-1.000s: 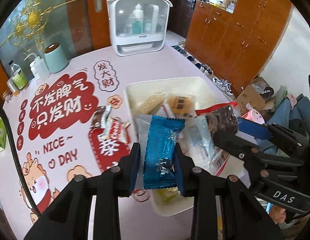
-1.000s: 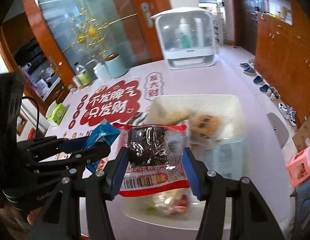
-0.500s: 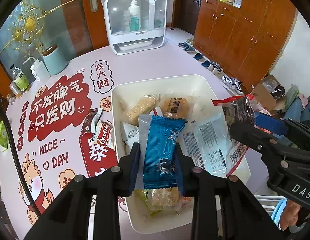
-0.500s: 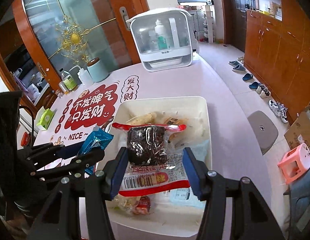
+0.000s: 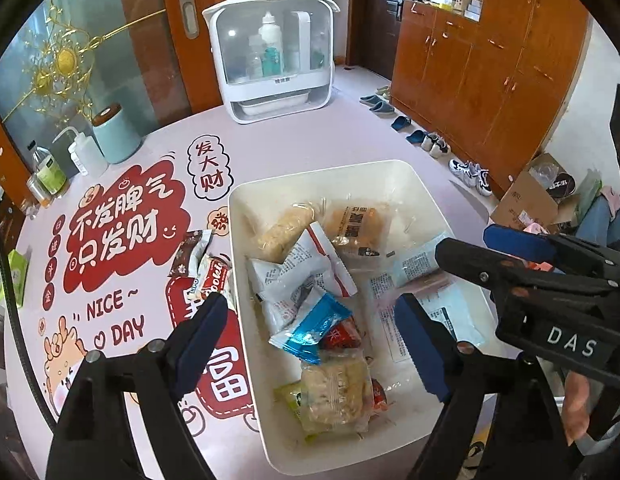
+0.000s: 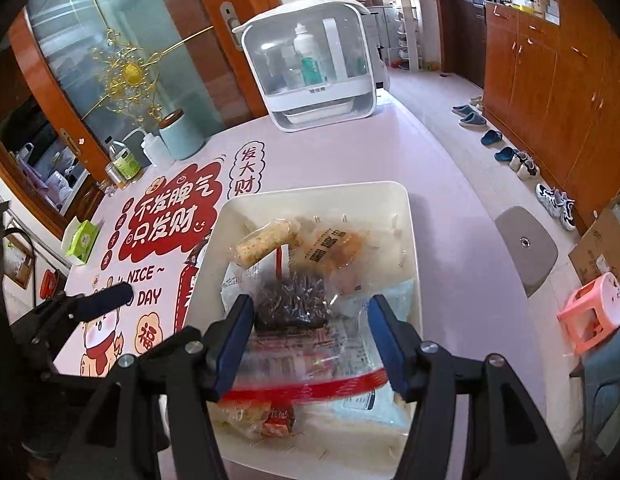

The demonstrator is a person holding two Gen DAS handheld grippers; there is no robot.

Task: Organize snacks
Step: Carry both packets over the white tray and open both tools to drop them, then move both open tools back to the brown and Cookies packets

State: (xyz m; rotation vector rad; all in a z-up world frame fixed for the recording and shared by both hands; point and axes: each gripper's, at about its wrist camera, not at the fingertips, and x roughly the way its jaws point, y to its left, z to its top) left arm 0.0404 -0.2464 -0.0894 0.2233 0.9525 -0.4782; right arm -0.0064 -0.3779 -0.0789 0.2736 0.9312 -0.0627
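Two snack packets left on worktop beside white bin; most already inside. Left gripper opening, blue packet dropped in; right gripper opening around dark snack bag.

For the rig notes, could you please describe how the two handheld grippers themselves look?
Both are black plastic scissor-like frames with silver rivets and flat blue pads on the fingers. The left gripper has a black cable running along its side. The right gripper carries white "DAS" lettering on its body, seen from the left camera.
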